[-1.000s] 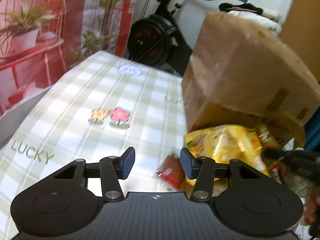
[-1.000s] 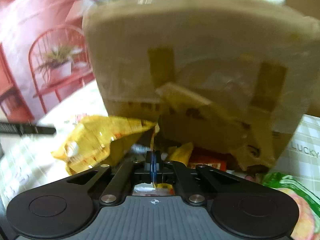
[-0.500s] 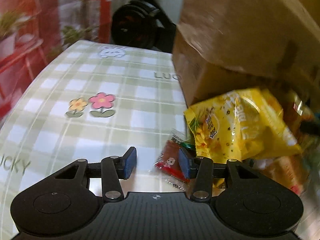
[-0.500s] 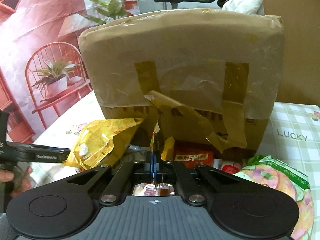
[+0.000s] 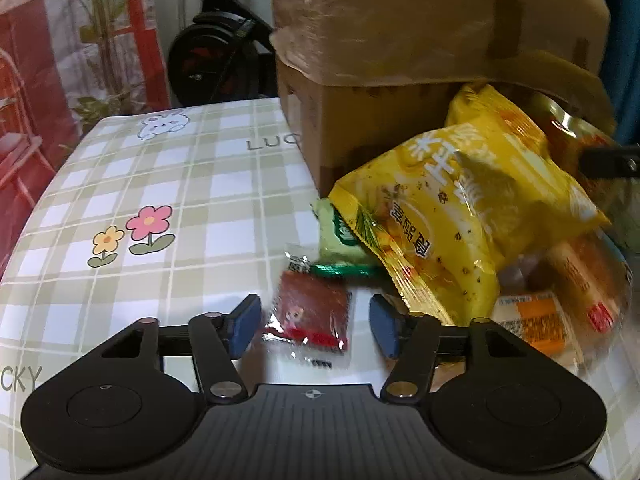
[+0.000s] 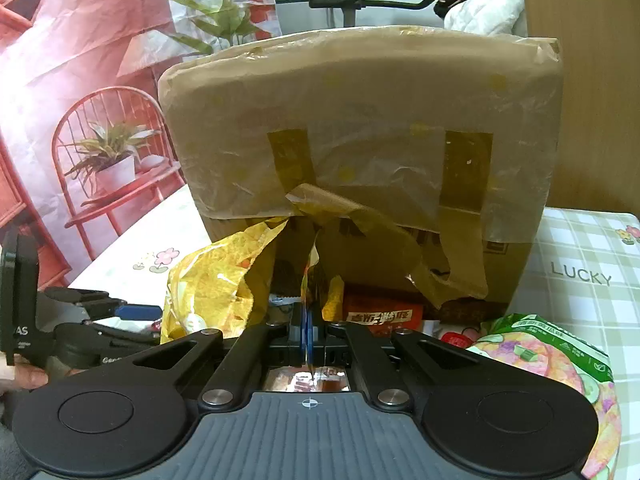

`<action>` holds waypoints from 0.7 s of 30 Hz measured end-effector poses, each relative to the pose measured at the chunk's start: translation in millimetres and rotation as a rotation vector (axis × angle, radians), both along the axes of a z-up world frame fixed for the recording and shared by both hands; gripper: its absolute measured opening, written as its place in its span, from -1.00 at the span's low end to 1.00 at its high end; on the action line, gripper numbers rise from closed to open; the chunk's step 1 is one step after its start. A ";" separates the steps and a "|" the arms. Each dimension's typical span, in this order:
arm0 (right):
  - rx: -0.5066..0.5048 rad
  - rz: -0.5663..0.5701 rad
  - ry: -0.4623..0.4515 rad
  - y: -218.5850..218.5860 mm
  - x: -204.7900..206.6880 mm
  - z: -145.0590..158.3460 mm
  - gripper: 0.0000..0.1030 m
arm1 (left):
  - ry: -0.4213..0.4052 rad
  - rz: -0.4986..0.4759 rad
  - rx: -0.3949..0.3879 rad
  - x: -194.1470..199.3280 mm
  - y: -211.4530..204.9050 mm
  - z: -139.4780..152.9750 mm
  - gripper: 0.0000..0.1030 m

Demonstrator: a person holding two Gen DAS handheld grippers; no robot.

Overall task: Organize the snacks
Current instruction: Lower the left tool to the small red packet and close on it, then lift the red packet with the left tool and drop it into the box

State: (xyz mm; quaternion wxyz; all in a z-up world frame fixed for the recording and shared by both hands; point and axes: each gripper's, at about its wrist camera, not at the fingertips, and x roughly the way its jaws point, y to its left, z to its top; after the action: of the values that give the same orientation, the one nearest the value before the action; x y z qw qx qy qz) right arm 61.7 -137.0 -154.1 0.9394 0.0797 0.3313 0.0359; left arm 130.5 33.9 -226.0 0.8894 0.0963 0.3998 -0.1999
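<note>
My left gripper (image 5: pixel 312 326) is open, its fingers either side of a small dark red snack packet (image 5: pixel 310 312) lying on the checked tablecloth. A big yellow snack bag (image 5: pixel 452 216) leans on a green packet (image 5: pixel 340 240) in front of the taped cardboard box (image 5: pixel 400 40). My right gripper (image 6: pixel 307 334) is shut on the thin edge of a yellow-gold wrapper (image 6: pixel 314 280), with the yellow bag (image 6: pixel 216 280) to its left and the box (image 6: pixel 360 128) just behind. The left gripper also shows in the right wrist view (image 6: pixel 132 312).
More packets lie at the pile's right side: an orange one (image 5: pixel 536 324) and a red-labelled one (image 5: pixel 588 280). A red box (image 6: pixel 380 314) and a green chip bag (image 6: pixel 552 360) lie near the right gripper. The tablecloth (image 5: pixel 160 184) stretches left. An exercise bike (image 5: pixel 216 52) stands behind.
My left gripper has moved forward and down, so the small red packet now sits between its open fingers. The right gripper stays shut on the wrapper, and the view has steadied.
</note>
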 end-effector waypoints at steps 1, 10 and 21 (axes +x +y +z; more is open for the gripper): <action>0.001 -0.001 0.001 -0.3 -0.1 -0.4 -0.99 | -0.001 0.007 0.000 -0.5 2.2 0.6 0.38; 0.001 -0.009 -0.002 -1.4 -2.4 0.7 -0.99 | -0.028 0.085 -0.023 5.4 12.5 3.0 -0.03; 0.010 0.009 -0.015 -0.6 -6.6 3.1 -0.99 | -0.050 0.185 -0.082 -20.2 37.4 22.0 -0.86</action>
State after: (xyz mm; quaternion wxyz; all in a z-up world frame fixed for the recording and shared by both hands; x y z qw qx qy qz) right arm 55.1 -137.7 -150.9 0.9413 0.0826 0.3246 0.0422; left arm 110.3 71.3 -204.0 0.9170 0.0272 0.3759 -0.1305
